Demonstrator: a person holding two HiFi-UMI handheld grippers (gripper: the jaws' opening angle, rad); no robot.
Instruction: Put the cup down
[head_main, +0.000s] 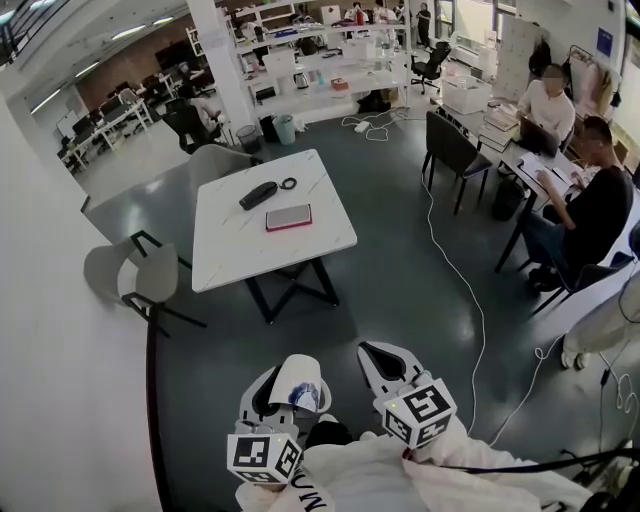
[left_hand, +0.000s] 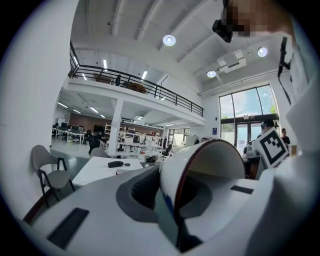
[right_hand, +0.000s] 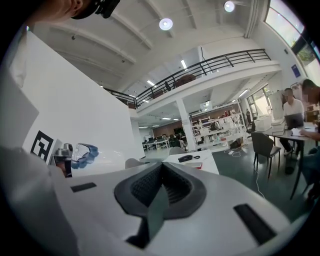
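1 white cup (left_hand: 202, 167) was clamped in the left gripper (head_main: 287, 384), its wall apparently pinched between the jaws, its mouth tipped toward the right gripper (head_main: 388, 358) and showing nothing inside. That right gripper hung just beside it, jaws closed on nothing. The white table (head_main: 228, 255) lay ahead, well apart from both, and carried 1 black case (head_main: 258, 194) and 1 red-edged book (head_main: 288, 217).
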